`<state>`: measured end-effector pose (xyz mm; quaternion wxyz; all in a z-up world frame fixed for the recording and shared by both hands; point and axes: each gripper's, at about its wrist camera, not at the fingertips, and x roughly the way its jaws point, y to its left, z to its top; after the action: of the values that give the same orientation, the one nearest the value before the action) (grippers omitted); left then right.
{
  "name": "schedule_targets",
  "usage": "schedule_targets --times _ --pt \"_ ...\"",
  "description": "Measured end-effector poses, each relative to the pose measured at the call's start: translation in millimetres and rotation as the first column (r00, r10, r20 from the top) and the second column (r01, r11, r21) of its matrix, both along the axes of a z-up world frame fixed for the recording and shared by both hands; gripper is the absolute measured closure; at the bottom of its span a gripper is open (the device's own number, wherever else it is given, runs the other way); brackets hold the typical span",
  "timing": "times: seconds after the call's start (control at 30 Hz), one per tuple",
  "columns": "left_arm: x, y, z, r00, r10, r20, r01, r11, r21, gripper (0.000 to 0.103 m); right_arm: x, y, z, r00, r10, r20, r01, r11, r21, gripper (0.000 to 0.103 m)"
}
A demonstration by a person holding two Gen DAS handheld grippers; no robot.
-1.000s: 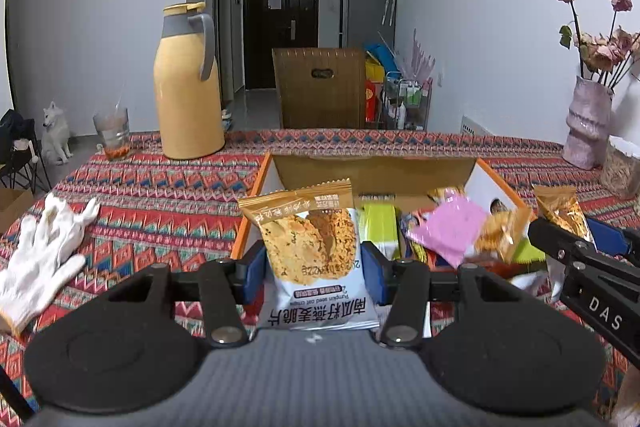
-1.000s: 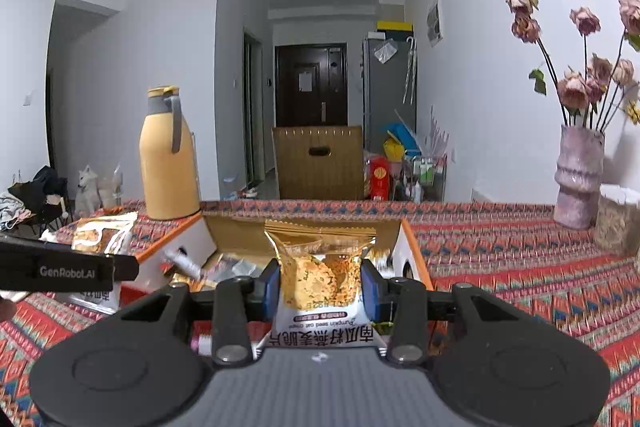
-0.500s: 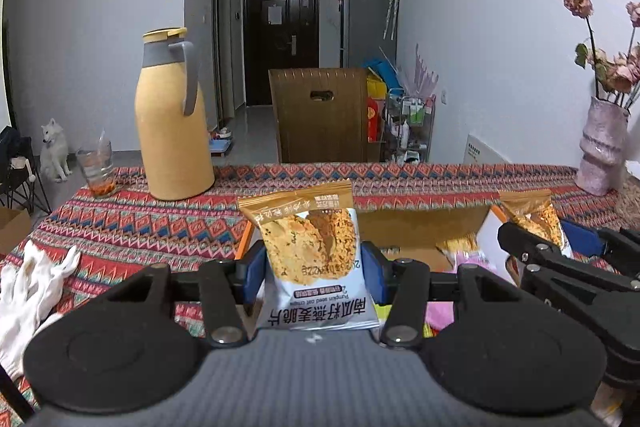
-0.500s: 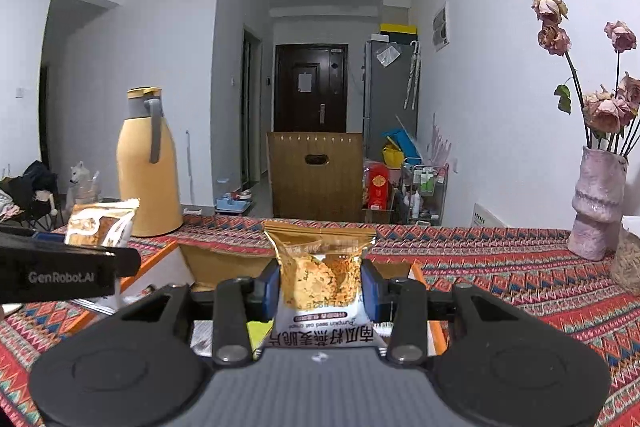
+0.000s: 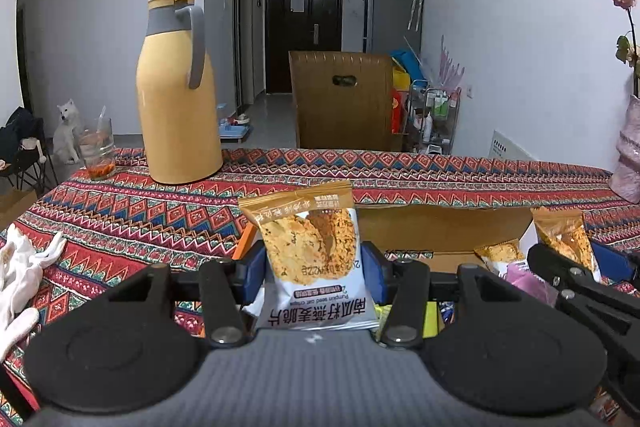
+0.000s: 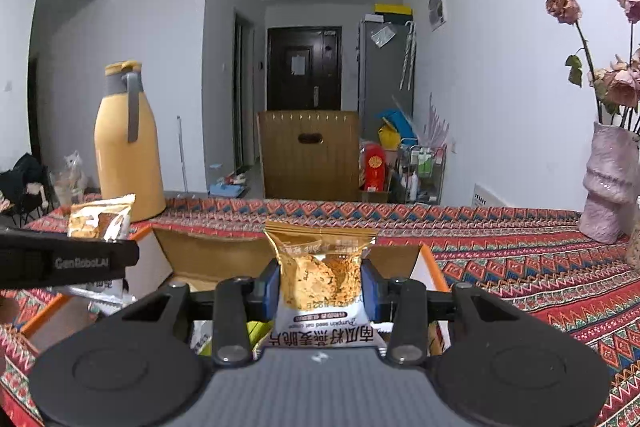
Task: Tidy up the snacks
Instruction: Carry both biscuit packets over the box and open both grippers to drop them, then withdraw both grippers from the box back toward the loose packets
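Yellow thermos jug [image 5: 178, 95] and glass [image 5: 97, 149] near patterned tablecloth's [image 5: 132, 219] far left corner; white gloves [image 5: 20, 279] at left edge; pink vase [image 6: 610, 183] at right edge.

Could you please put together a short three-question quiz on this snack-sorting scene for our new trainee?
1. True or false: the left gripper is shut on a snack packet.
2. What does the right gripper hold? A) a glove B) a snack packet C) a glass
3. What stands on the table's far left near the glass?

Key: 1 true. 2 B. 3 the yellow jug.
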<state>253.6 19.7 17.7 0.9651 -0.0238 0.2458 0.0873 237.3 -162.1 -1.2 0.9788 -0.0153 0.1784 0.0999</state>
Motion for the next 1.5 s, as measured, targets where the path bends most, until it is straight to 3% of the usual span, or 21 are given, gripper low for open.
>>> schedule_targets --times 0.1,0.17,0.2,0.27,0.33,0.43,0.67,1.13,1.5 --pt "-1.2 -0.7 -2.5 1.0 -0.007 0.001 0.007 1.0 0.002 0.051 -2.9 2.9 -3.3 1.0 0.013 -0.011 -0.013 1.0 -0.007 0.063" --pt "-3.0 -0.9 -3.5 1.0 -0.008 0.002 0.008 1.0 0.001 0.047 -4.4 2.7 -4.3 1.0 0.006 -0.013 -0.006 1.0 -0.014 0.06" --pt "-3.9 -0.5 -2.9 1.0 -0.012 0.005 0.012 1.0 -0.002 0.039 -5.3 1.8 -4.3 1.0 0.001 -0.013 -0.001 1.0 -0.017 0.056" --pt "-7.2 -0.1 -1.4 1.0 -0.006 0.024 0.006 1.0 -0.006 0.019 -6.7 -0.7 -4.0 1.0 -0.004 -0.017 0.003 1.0 -0.019 0.04" --pt "-10.5 0.5 0.5 0.999 0.018 0.047 -0.018 1.0 -0.003 0.002 -9.8 -3.2 -3.4 1.0 -0.018 -0.01 0.018 1.0 -0.013 0.011" --pt "-14.2 3.3 3.0 0.997 0.036 0.065 -0.035 0.999 -0.013 0.0 -11.7 -8.0 -1.7 0.999 -0.049 0.001 0.049 0.999 0.008 0.0" --pt "-13.2 5.3 2.5 0.997 0.053 0.052 -0.051 0.998 -0.029 0.0 -9.2 -18.1 -3.5 0.995 -0.089 -0.034 0.091 0.994 0.059 0.0" --pt "-19.6 -0.3 12.0 0.996 0.07 0.056 -0.068 0.997 -0.028 0.0 -20.0 -25.4 13.7 0.993 -0.119 -0.002 0.119 0.99 0.074 0.0" --pt "-53.7 -2.7 28.7 0.998 0.041 0.044 -0.041 0.999 -0.003 0.0 -49.6 -28.4 31.9 0.992 -0.128 -0.007 0.129 0.991 0.048 0.0"
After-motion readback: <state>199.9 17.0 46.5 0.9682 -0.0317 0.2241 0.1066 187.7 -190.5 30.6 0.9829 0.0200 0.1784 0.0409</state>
